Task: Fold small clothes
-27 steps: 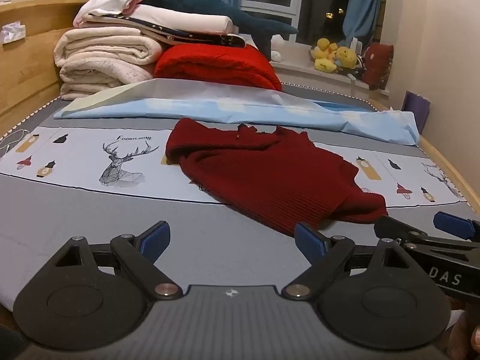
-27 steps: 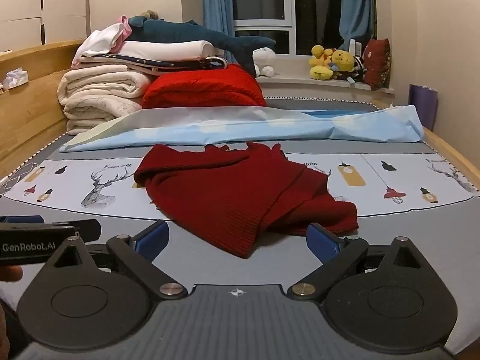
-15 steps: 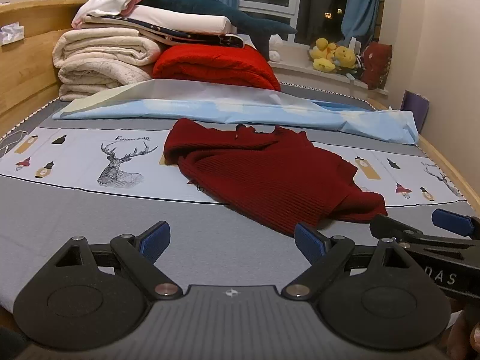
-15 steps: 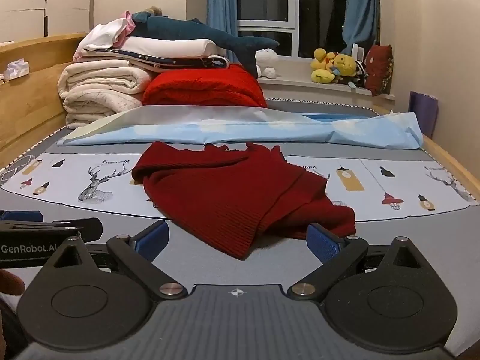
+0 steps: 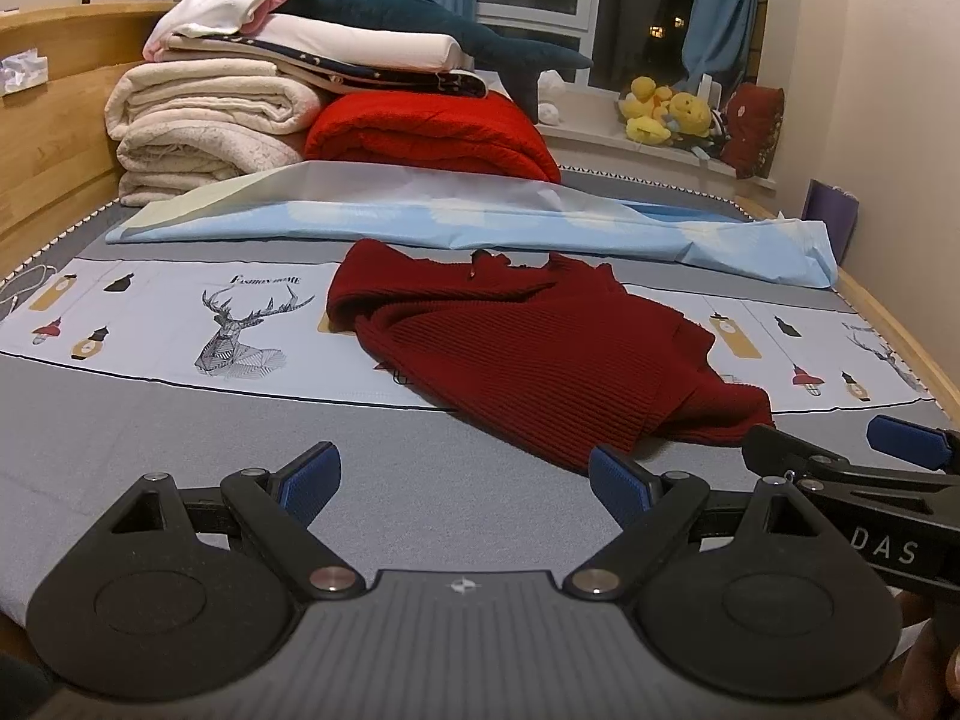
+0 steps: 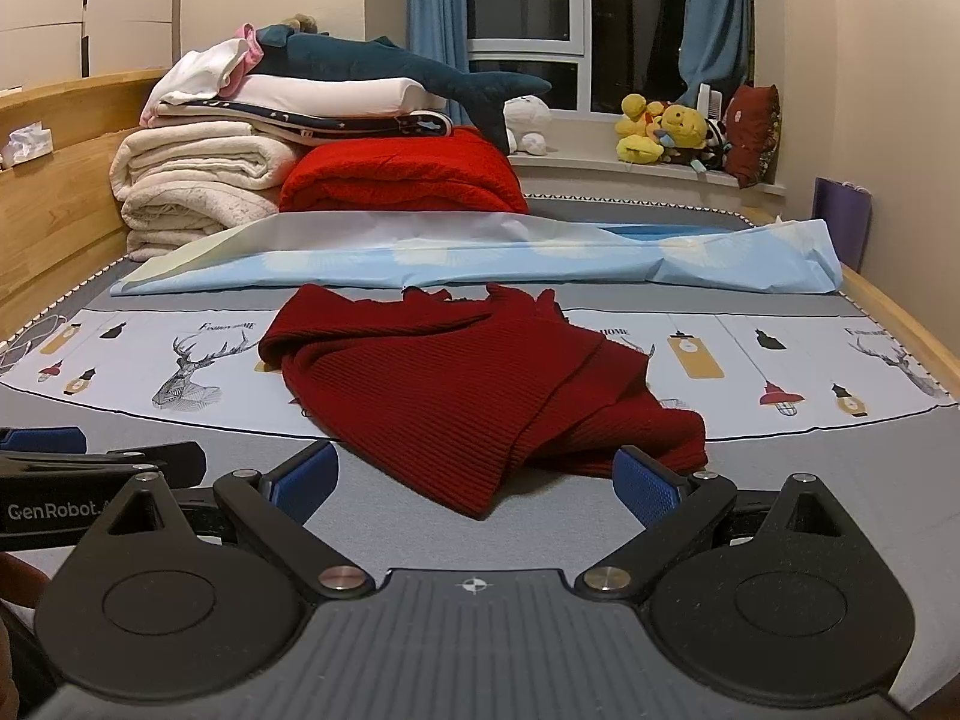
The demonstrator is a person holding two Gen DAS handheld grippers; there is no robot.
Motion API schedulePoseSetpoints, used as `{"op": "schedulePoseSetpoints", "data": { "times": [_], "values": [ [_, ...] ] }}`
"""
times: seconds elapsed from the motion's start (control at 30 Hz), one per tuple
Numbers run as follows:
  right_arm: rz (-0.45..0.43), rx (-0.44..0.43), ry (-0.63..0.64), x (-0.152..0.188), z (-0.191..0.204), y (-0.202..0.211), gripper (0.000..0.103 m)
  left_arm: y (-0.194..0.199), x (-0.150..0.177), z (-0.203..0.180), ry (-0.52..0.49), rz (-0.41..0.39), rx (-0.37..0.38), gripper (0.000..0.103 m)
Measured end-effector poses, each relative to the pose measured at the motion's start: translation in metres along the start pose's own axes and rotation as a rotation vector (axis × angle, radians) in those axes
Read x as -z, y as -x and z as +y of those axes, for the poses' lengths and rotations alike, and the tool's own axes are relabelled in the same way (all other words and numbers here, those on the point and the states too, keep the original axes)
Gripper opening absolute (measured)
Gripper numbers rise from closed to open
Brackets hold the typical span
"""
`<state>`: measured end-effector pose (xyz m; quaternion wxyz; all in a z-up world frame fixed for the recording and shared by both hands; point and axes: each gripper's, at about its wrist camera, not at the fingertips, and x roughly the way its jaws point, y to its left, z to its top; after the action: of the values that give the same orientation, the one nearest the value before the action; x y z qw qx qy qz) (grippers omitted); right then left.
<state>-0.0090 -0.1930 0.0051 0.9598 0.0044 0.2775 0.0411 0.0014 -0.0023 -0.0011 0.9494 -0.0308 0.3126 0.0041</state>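
Observation:
A dark red ribbed knit sweater [image 5: 540, 354] lies crumpled on the bed, seen also in the right wrist view [image 6: 474, 384]. My left gripper [image 5: 465, 483] is open and empty, low over the grey sheet, just short of the sweater's near hem. My right gripper [image 6: 477, 480] is open and empty, its fingers on either side of the sweater's near edge without holding it. The right gripper shows at the right of the left wrist view [image 5: 852, 468], and the left gripper at the left of the right wrist view [image 6: 90, 468].
A light blue sheet [image 6: 480, 252] lies across the bed behind the sweater. Folded blankets [image 6: 198, 180], a red quilt [image 6: 402, 174] and a plush shark [image 6: 390, 66] are stacked at the back left. A wooden bed rail [image 6: 900, 324] runs along the right.
Both grippers have edged forward and slightly upward toward the sweater. The sweater has not moved, and both grippers stay open.

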Motion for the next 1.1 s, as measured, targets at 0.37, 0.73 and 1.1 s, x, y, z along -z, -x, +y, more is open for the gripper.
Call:
{"op": "schedulePoseSetpoints", "data": {
  "times": [0.37, 0.73, 1.1],
  "values": [
    [0.002, 0.002, 0.003, -0.0007, -0.0004, -0.0001, 0.098, 0.0000, -0.0004, -0.0004, 0.002, 0.000, 0.001, 0.092],
    [0.002, 0.003, 0.004, 0.0000, 0.0005, -0.0004, 0.098, 0.0014, -0.0020, 0.0013, 0.003, -0.001, 0.001, 0.092],
    [0.003, 0.002, 0.004, 0.0001, 0.0002, -0.0005, 0.098, 0.0031, -0.0031, 0.0028, 0.000, -0.010, -0.002, 0.092]
  ]
}}
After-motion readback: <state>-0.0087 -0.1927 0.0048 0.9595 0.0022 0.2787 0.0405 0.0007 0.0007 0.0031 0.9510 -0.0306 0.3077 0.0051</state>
